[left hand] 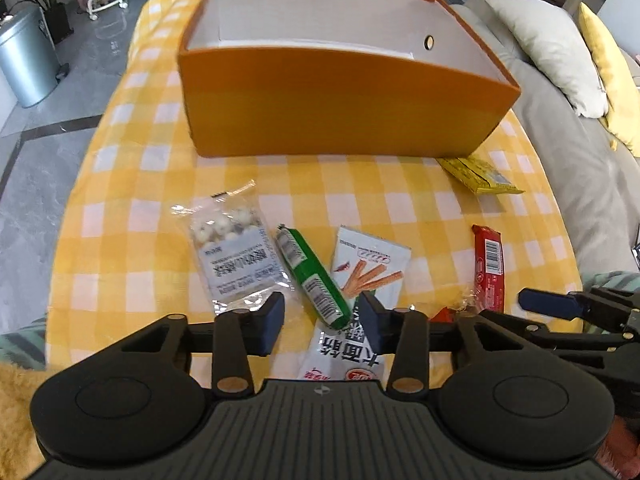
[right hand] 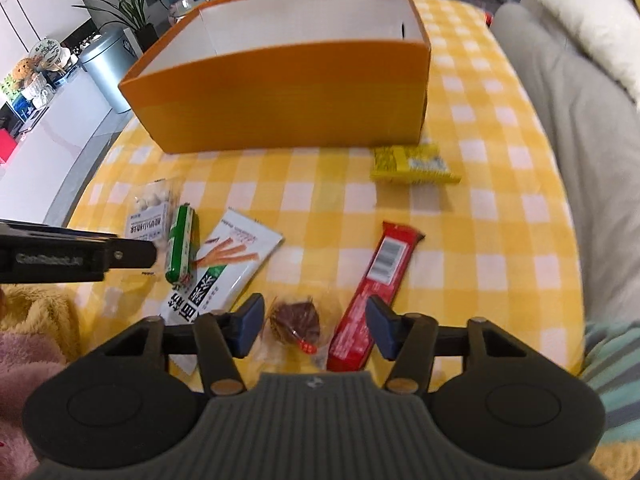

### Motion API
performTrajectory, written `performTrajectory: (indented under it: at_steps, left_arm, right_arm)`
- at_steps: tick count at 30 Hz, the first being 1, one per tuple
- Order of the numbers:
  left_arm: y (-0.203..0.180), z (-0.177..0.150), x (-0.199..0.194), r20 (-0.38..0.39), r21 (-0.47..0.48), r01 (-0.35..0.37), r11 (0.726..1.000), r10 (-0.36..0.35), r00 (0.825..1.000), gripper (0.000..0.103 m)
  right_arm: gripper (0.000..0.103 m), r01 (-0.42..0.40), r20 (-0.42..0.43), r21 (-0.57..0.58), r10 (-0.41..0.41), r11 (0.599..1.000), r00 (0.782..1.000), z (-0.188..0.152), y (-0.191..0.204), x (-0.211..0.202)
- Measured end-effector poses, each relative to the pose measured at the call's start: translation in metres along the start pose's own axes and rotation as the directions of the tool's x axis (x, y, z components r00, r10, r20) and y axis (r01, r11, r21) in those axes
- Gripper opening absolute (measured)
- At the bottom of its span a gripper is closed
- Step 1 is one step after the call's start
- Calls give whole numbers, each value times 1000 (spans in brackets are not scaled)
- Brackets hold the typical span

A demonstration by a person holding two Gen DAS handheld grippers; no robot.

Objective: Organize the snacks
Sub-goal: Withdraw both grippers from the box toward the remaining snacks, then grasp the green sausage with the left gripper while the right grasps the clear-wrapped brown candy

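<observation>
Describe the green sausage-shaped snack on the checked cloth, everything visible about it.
The green sausage snack is a slim tube in glossy green film with white barcode labels and a crimped, clipped far end. It lies flat and diagonal on the yellow checked cloth, beside the clear bag of white balls, its near end overlapping the white noodle-stick packet. The left gripper straddles that near end, pads not visibly pressing.

An open box (left hand: 340,112) stands at the back of the table (left hand: 132,184). Before it lie snack packets: a bag of round sweets (left hand: 234,248) leftmost, a sausage stick (left hand: 312,276) beside it, a wrapped bar (right hand: 376,292) to the right.
</observation>
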State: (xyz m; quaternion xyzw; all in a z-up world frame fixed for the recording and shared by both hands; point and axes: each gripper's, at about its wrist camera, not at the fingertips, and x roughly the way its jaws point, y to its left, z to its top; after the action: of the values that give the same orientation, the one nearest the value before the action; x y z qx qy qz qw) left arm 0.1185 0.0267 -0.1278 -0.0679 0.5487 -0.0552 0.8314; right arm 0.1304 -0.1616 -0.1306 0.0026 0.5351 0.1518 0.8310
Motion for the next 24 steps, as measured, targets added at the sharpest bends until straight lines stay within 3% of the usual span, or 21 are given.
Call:
performTrajectory:
  at_steps: [7, 24]
  left_arm:
    - [-3, 6, 17, -19, -5, 19, 1000, -19, 1000, 40]
    - [12, 22, 43, -75, -109, 33, 993, -41, 996, 35]
  right_arm:
    - [42, -54, -50, -3, 53, 999, 997, -1, 2, 13]
    - [41, -83, -116, -57, 76, 995, 990, 5, 11, 40]
